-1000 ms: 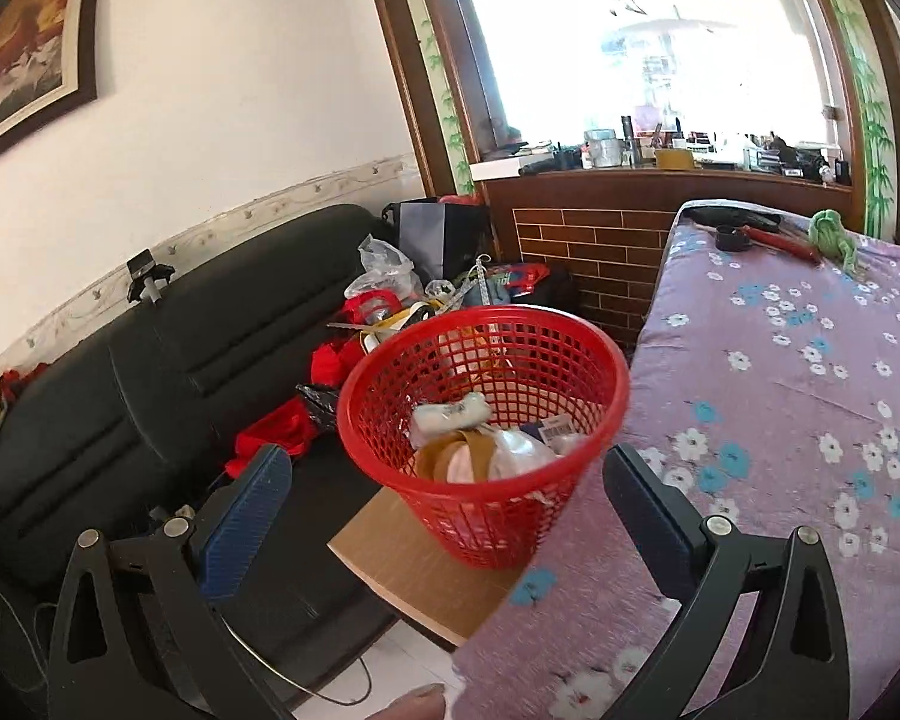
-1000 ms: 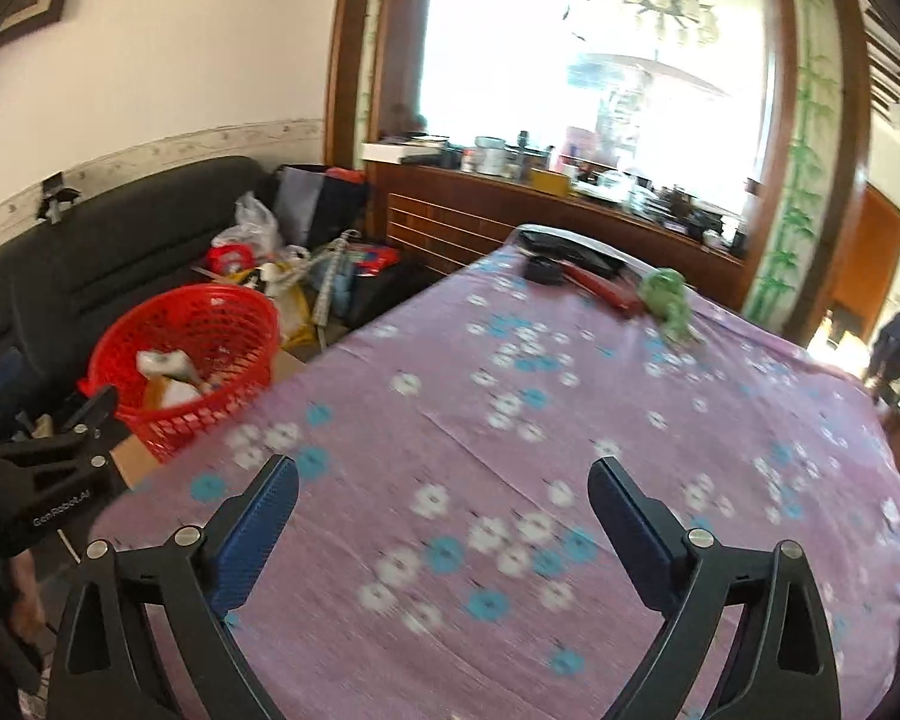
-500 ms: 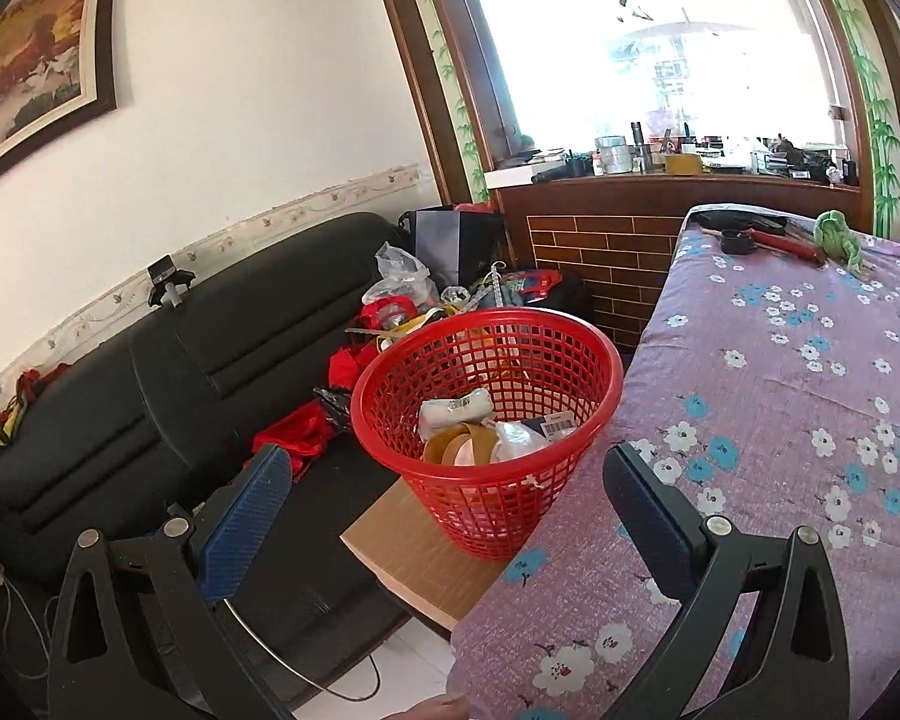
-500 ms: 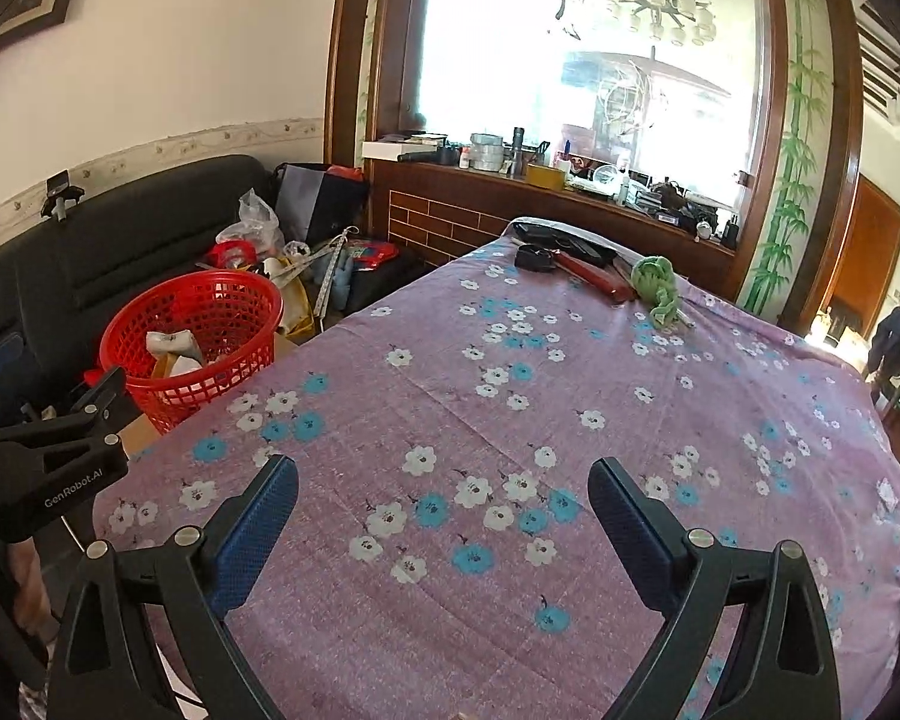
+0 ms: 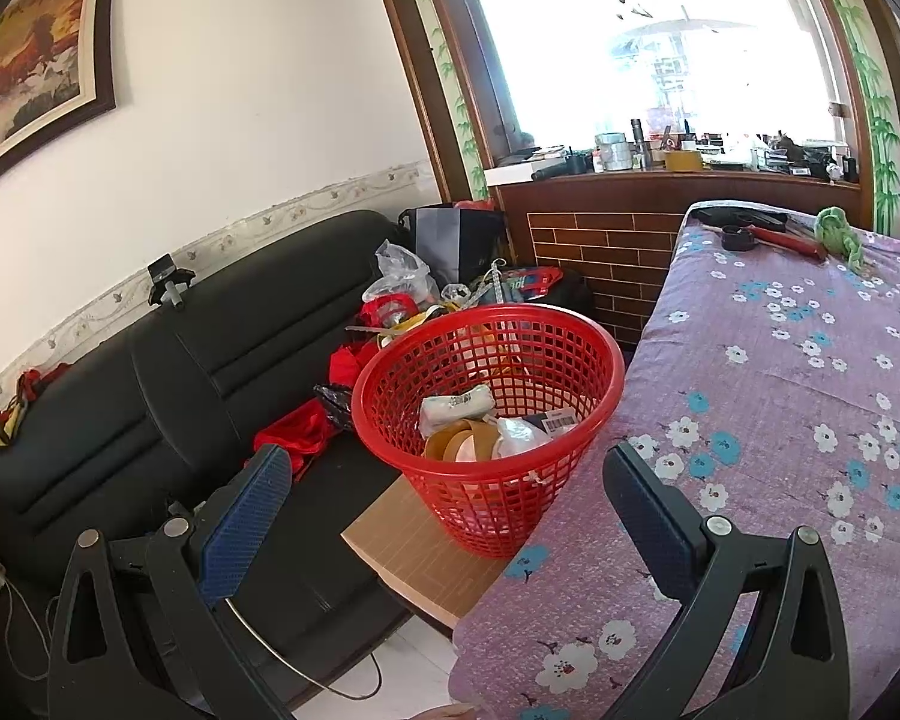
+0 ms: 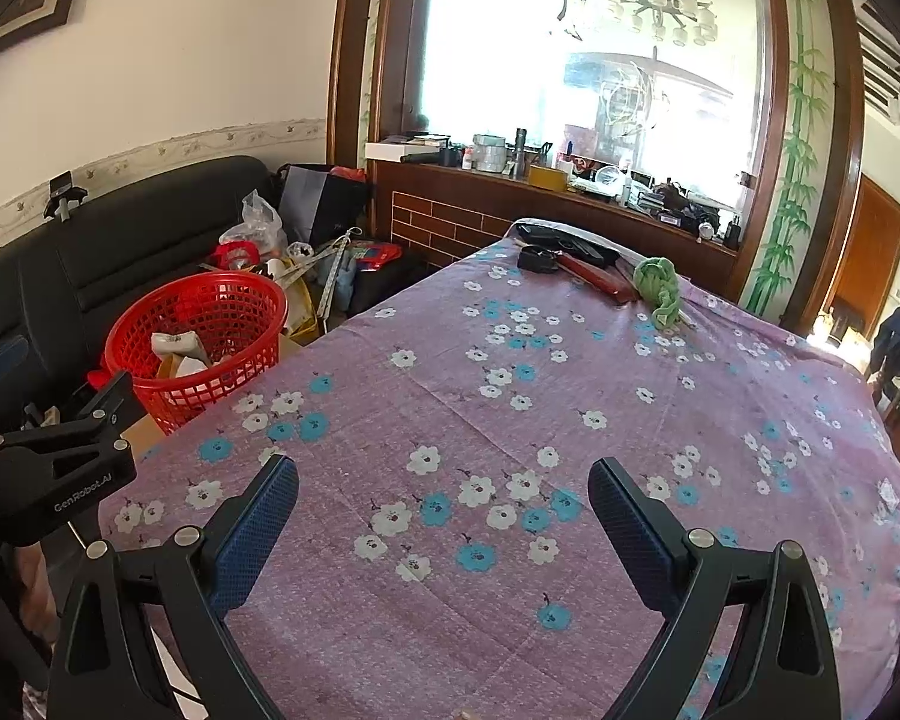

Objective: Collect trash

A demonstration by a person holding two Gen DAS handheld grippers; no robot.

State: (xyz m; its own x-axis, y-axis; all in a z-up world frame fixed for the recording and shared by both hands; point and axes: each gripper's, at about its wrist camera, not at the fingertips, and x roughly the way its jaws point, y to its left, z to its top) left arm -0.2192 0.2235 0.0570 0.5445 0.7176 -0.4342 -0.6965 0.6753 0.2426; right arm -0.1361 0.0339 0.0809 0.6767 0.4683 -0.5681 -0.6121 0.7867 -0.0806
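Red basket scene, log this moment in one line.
left gripper: open, empty | right gripper: open, empty | red basket: holds trash | tablecloth: no trash visible

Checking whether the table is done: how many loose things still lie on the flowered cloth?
3, all at the far end: black round item, red tool, green rag. A dark flat thing behind them may be another.

"GenRobot.AI" in white on the black left tongs (image 6: 66, 468) body.

The red basket (image 5: 487, 420) hides its lower trash; clutter on the far ledge (image 6: 570, 183) seems too small to identify.
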